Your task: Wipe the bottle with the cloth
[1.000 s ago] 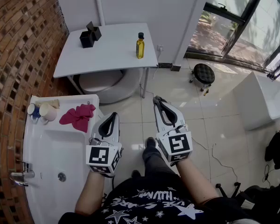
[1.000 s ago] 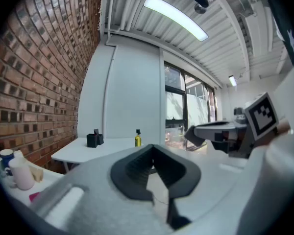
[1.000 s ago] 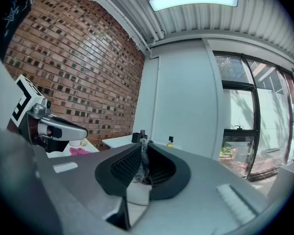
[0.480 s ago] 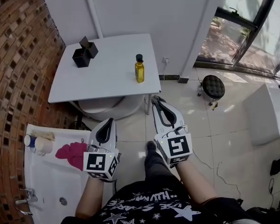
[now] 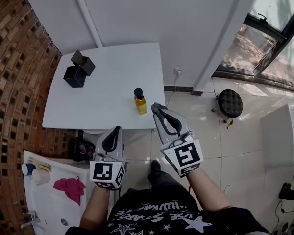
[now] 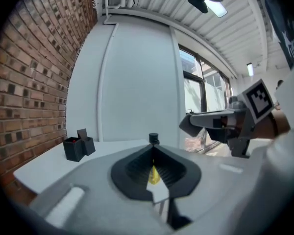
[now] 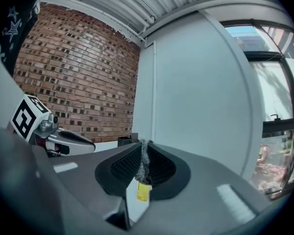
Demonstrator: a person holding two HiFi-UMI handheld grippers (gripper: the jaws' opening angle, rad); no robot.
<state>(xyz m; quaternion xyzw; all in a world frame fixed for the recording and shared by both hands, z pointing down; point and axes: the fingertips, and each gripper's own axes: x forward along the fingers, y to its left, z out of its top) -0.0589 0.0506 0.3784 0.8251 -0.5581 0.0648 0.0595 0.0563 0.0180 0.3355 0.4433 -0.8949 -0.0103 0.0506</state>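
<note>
1. Nearest the camera, the person's two forearms reach forward over a dark printed shirt, each carrying a hand-held gripper with a marker cube.
2. The left hand-held gripper has its jaws pressed together with nothing between them. Its tip is over the floor, just short of the front edge of the surface.
3. The right hand-held gripper is also closed tip to tip and holds nothing. It sits further forward than the left, its tip at the front edge of the surface.
4. Down at the person's left is a white sink. The pink cloth lies crumpled on its ledge, well apart from both hand-held grippers, with two cups near it by the brick wall.
5. The bottle, yellow with a black cap, stands upright on the white surface near its front edge, just beside the right hand-held gripper's tip. Each gripper view shows it straight ahead through the slit behind the closed jaws.
6. Further back on the surface, towards the brick wall, stands a black box with its lid raised.
7. Beyond, a white wall. To the right are a round dark stool on the tiled floor and a large window.
</note>
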